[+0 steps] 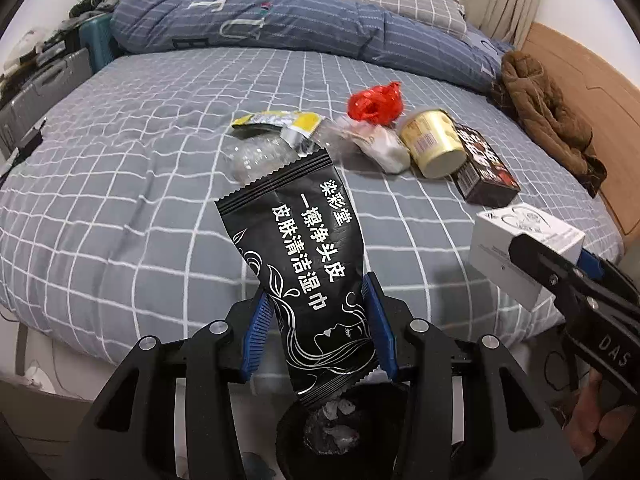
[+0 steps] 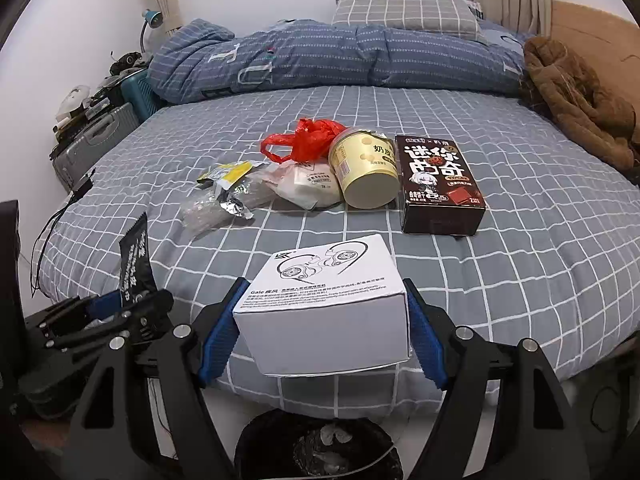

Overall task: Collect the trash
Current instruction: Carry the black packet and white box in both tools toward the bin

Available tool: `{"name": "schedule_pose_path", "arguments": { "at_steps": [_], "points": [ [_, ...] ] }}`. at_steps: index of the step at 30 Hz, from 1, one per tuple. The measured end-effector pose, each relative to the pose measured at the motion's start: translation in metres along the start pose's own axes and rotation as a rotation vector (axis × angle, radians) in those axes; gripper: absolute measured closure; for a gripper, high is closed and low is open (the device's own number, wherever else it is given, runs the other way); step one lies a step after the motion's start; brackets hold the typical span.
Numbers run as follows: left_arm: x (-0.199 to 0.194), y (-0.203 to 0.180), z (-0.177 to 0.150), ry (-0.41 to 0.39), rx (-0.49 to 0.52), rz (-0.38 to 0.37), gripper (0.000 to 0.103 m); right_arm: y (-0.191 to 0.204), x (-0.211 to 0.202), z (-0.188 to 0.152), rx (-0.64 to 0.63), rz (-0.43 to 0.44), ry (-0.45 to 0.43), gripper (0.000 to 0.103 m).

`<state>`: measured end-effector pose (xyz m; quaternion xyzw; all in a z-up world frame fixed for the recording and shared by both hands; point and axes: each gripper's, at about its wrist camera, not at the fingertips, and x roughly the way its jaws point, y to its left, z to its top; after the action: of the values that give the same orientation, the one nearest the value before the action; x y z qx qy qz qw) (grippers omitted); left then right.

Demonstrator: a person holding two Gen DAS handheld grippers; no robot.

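Trash in both my grips: the black wet-wipe packet (image 1: 308, 276) sits clamped between the left gripper (image 1: 320, 320) pads, its long axis running forward past the fingertips and its torn lower end hanging behind them, right over the black-lined bin (image 1: 340, 432). The right gripper (image 2: 324, 320) squeezes the white earphone box (image 2: 324, 308) by its two short sides, and the bin's mouth (image 2: 320, 448) lies directly below those fingers too. I judge both drops need only a release, the left being nearer the opening. The packet looks creased and limp; the box is rigid and clean. Beyond the fingertips, on the checked bed (image 2: 520, 240), remain the red bag (image 2: 308, 140), cream tub (image 2: 366, 172), dark snack box (image 2: 438, 188) and clear wrappers (image 2: 224, 196).
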<state>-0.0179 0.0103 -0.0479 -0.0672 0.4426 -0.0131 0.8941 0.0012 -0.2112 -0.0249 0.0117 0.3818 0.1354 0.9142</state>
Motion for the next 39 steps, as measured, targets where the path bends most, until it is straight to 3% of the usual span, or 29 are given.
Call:
{"name": "schedule_pose_path", "arguments": {
  "at_steps": [18,39],
  "points": [
    [-0.01,-0.011,-0.033,0.033,0.009,-0.012,0.059,0.003,-0.022,-0.015,-0.021,-0.008,-0.017,0.031],
    [-0.01,-0.014,-0.07,0.086,0.022,-0.011,0.06,0.006,-0.031,-0.049,-0.023,-0.002,0.032,0.031]
  ]
}}
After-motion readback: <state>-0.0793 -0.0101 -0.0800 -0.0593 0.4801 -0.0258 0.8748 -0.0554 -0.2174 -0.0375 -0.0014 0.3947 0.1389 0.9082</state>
